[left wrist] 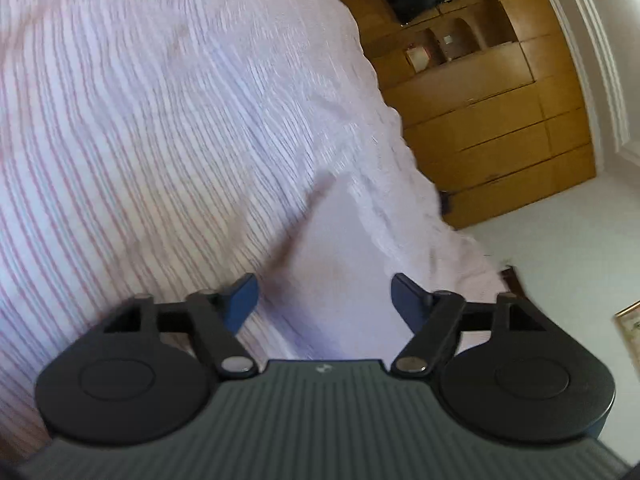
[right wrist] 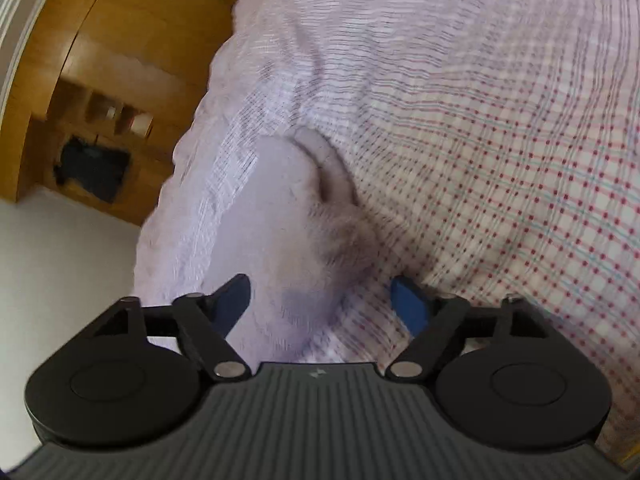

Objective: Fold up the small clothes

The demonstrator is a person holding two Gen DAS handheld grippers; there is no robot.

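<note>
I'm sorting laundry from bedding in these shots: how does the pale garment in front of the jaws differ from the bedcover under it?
The garment is plain pale lilac, without any pattern; the bedcover is checked in red and blue lines. The garment is a small piece lying on top; the bedcover spreads across the whole bed. In the right wrist view the garment looks rumpled at one edge, while the bedcover lies mostly smooth. Both are light-coloured cloth.
</note>
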